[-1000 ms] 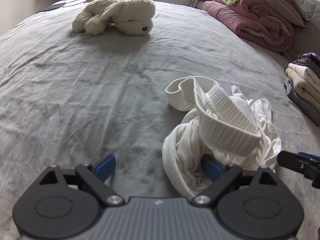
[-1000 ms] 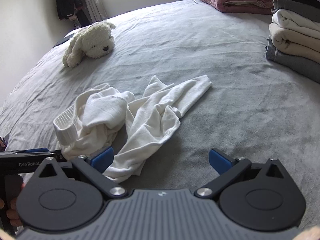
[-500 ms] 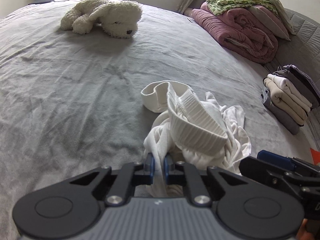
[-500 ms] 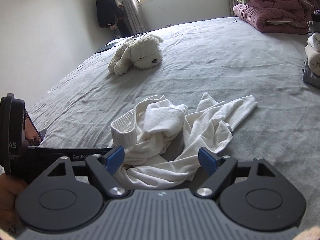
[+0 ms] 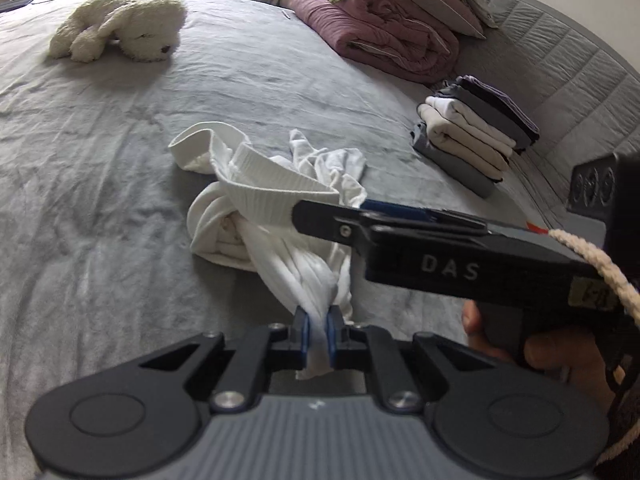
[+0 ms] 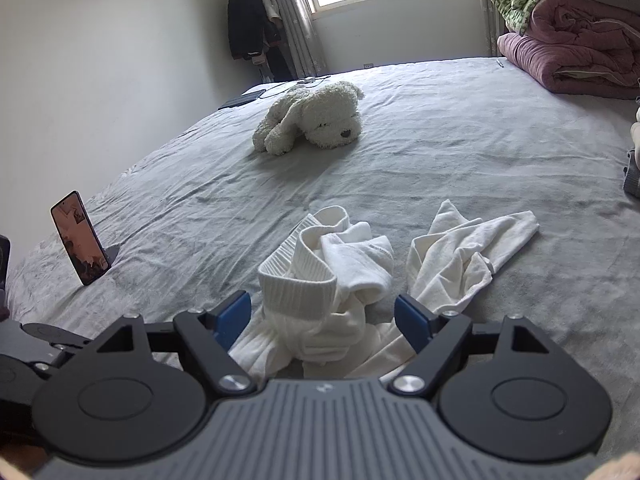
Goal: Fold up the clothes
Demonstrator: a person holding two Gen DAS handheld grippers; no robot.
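A crumpled white garment (image 5: 276, 200) with a ribbed band lies on the grey bed (image 5: 100, 160). My left gripper (image 5: 319, 334) is shut on a bunched fold of it at the near edge. The cloth stretches taut from the pads up to the heap. My right gripper (image 6: 322, 320) is open, its blue pads either side of the garment (image 6: 340, 276) near the ribbed band. In the left wrist view the right gripper (image 5: 344, 216) reaches in from the right over the garment.
A white plush dog (image 6: 312, 120) lies further back on the bed. A stack of folded clothes (image 5: 472, 136) sits at the right, with rolled pink bedding (image 5: 384, 36) behind. A phone (image 6: 80, 238) stands propped at the bed's left edge.
My left gripper shut on the garment's near fold and has pulled it taut. My right gripper moved in low over the garment, still open.
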